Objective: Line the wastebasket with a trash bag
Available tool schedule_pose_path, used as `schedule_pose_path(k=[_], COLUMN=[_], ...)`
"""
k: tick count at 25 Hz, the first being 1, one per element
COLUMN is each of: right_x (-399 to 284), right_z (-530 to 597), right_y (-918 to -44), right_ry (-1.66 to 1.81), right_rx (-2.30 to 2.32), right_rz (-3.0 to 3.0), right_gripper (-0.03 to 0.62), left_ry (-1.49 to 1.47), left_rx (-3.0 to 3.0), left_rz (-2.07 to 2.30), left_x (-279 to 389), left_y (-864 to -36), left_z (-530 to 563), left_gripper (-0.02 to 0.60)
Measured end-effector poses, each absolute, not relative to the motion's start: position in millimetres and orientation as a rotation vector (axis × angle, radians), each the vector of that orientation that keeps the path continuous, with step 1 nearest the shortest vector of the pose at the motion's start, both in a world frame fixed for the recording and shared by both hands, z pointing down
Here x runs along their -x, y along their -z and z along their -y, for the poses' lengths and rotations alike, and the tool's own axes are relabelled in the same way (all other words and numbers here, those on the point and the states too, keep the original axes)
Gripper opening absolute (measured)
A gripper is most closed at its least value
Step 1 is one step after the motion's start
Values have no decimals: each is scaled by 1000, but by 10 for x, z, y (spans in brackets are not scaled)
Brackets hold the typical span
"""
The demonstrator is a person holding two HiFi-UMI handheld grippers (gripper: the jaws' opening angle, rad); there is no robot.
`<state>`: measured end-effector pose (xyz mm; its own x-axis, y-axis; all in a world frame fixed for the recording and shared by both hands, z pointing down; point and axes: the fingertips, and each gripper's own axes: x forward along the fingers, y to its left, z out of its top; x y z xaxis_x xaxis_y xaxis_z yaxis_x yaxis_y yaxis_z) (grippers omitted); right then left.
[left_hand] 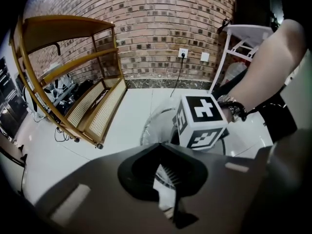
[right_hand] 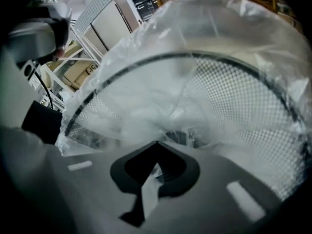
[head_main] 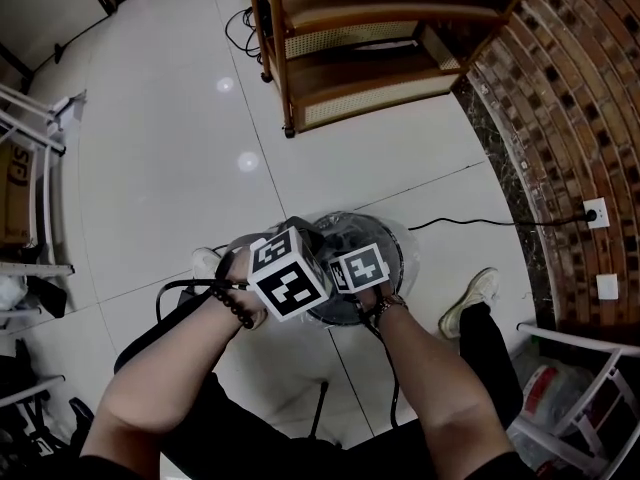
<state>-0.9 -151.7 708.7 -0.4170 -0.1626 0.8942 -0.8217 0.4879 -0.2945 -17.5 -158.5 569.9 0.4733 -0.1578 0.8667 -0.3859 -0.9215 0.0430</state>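
Near the middle of the head view, between the person's feet, the wastebasket (head_main: 393, 251) stands on the white tile floor (head_main: 170, 118). It is a round, dark, wire-mesh bin, and a clear trash bag (head_main: 402, 230) covers its mouth. Through the film the rim looks grey and hazy.

The right gripper view looks at it from close by. The dark rim hoop (right_hand: 146, 65) arcs across the frame with the fine mesh wall (right_hand: 234, 101) below it. The thin, glossy bag (right_hand: 195, 43) billows over both in crumpled folds.

The left gripper (head_main: 298, 243) sits over the near-left rim and the right gripper (head_main: 350, 253) just beside it, with their marker cubes almost touching. At the bottom centre of its own view the right gripper (right_hand: 153, 177) has its jaws together, and the film gathers into creases right at them, so it appears pinched there. The left gripper (left_hand: 165, 179) also has its jaws together, but I cannot tell whether any film lies between them. Beyond it are the film-covered basket (left_hand: 155, 123) and the right gripper's cube (left_hand: 200, 121).

A wooden shelf (head_main: 370, 28) stands at the top centre of the head view. A brick wall (head_main: 570, 98) curves down the right side, with a cable running to a socket (head_main: 594, 212).
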Motion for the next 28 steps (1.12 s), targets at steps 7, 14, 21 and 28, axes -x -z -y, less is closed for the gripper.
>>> schedule_pose_path(k=[7, 14, 21, 28], right_x=[-2, 208, 373, 138], right_z=[1554, 1588, 1614, 1621], right_y=[-7417, -7632, -7901, -8213], right_ry=[-979, -1031, -1057, -1014], right_rx=[-802, -739, -701, -717], right_rz=[1798, 1841, 1882, 1743], right_gripper=[2, 2, 2, 2], left_ry=[-1452, -1450, -1457, -1490], left_rx=[-2484, -2497, -2469, -2458], left_rz=[482, 493, 493, 468], left_x=[219, 178, 167, 137], left_y=[-5665, -5576, -5594, -5645], left_z=[1641, 1738, 1779, 1761], left_gripper=[3, 3, 3, 3])
